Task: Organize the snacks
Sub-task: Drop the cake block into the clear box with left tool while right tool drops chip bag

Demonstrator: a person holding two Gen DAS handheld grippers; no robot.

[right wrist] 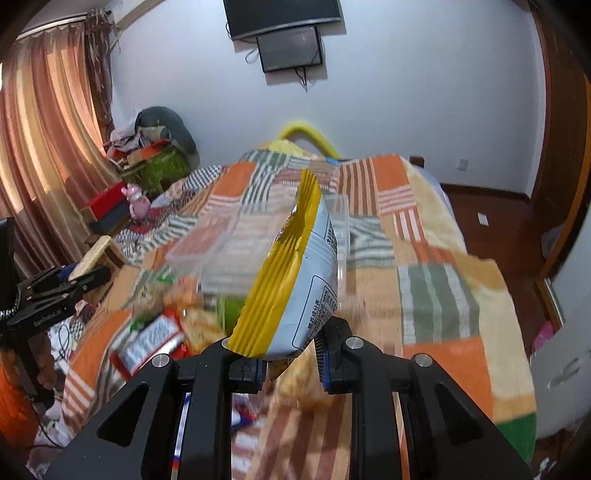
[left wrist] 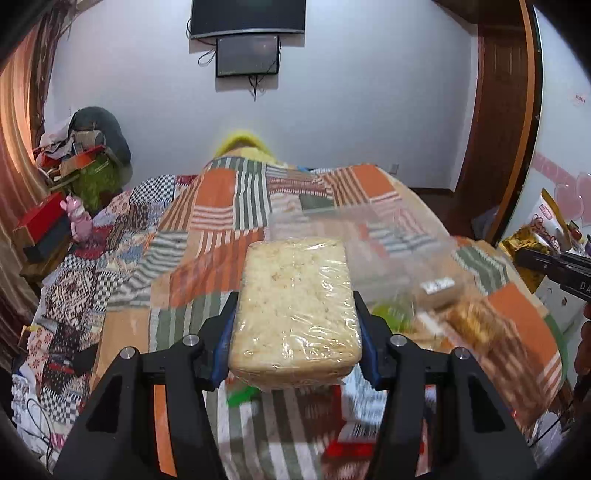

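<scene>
A: Containers?

B: One clear plastic box (right wrist: 258, 240) on the bed's patchwork blanket (left wrist: 221, 206), ahead of both my grippers. It is blurred, and I cannot tell what is inside it.

A: Your grippers?

B: My left gripper (left wrist: 295, 332) is clamped on a plastic-wrapped pale cake block (left wrist: 295, 306), held above the blanket. My right gripper (right wrist: 286, 358) pinches the lower end of a yellow-and-white snack bag (right wrist: 299, 280), which stands up tilted in front of the box.

A: Loose snacks?

B: A heap (right wrist: 166, 321) lies on the blanket near the box, left of my right gripper: a red-and-white packet, something green, some orange-brown pieces. All smeared.

A: Room?

B: White wall, a dark screen (left wrist: 247, 16) high up, pinkish curtains (right wrist: 40, 147) at left, a cluttered pile of boxes (left wrist: 85, 155) beside the bed, and a wooden door frame (left wrist: 506, 110) at right.

A: Hard to read?

B: The print on the bag is too small to make out.
</scene>
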